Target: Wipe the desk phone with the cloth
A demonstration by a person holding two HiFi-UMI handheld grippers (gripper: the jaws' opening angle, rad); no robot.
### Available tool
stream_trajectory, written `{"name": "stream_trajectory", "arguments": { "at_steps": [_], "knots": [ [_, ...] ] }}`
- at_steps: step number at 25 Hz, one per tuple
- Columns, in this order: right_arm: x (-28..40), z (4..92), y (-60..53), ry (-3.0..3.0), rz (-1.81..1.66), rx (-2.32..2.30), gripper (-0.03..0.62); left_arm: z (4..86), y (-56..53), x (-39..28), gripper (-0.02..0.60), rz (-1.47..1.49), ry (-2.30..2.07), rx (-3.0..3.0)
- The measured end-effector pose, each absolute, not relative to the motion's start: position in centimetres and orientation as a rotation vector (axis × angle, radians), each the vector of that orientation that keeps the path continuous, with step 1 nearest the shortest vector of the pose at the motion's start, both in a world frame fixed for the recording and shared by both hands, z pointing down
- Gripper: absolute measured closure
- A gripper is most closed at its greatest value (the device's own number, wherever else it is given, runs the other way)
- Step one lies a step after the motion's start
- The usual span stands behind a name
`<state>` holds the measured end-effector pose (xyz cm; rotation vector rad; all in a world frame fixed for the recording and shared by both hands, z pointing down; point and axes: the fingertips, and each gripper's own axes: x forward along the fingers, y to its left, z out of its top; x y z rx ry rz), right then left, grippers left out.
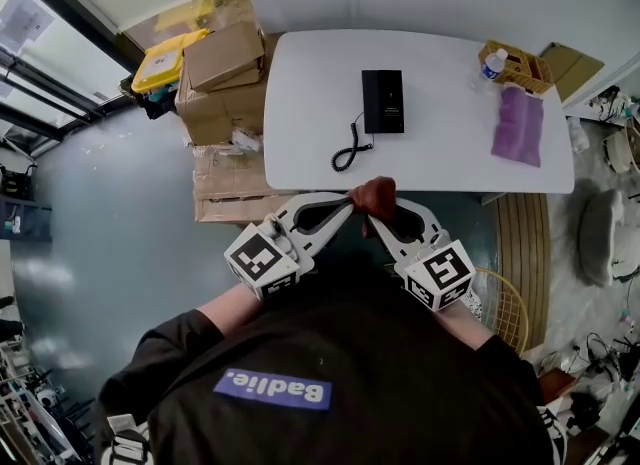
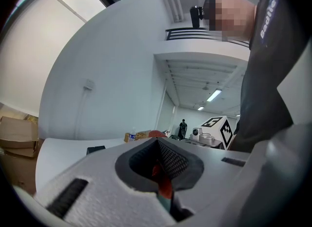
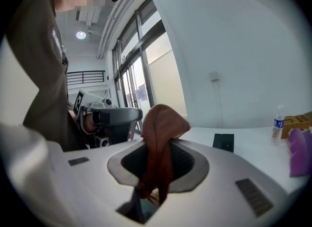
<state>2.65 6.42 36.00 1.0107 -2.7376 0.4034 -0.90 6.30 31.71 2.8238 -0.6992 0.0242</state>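
Here, the biggest thing is the white table (image 1: 440,168), which stands past the person's hands in the head view. The person (image 1: 330,383) wears a dark shirt. A blue label (image 1: 272,390) on it says "Badlie.", upside down to the camera. Left of the table sits a heap of brown cardboard boxes (image 1: 225,78). A bin (image 1: 168,60) with a yellow lid is just beside them.

The left gripper (image 1: 350,203) and the right gripper (image 1: 374,217) point toward each other. Their tips meet just in front of the near edge of the table. Each one has a cube with black and white squares on it.

A purple bundle (image 1: 519,125) lies flat at the right end of the table. Behind it are a small brown basket (image 1: 518,65) and a clear bottle (image 1: 492,63) with a blue band.

The black desk phone (image 1: 383,101) lies in the middle of the table, well apart from both grippers. Its curly cord (image 1: 348,148) trails toward the near edge.

The rust-red cloth (image 1: 378,193) is bunched up where the two tips meet. In the right gripper view, the jaws are pressed tight on the cloth (image 3: 161,138), and a fold pokes up above them. In the left gripper view, the jaws are pressed together too. A thin red strip (image 2: 164,182) is pinched in the seam, and it looks like the same cloth.
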Motion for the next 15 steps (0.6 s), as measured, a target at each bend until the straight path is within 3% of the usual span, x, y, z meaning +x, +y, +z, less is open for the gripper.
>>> {"name": "stream_trajectory", "arguments": {
  "at_steps": [15],
  "knots": [
    [1.90, 35.59, 6.74, -2.761, 0.383, 0.963, 0.505, 31.56, 6.43, -1.01, 0.572, -0.012, -0.717, 2.819]
  ]
}}
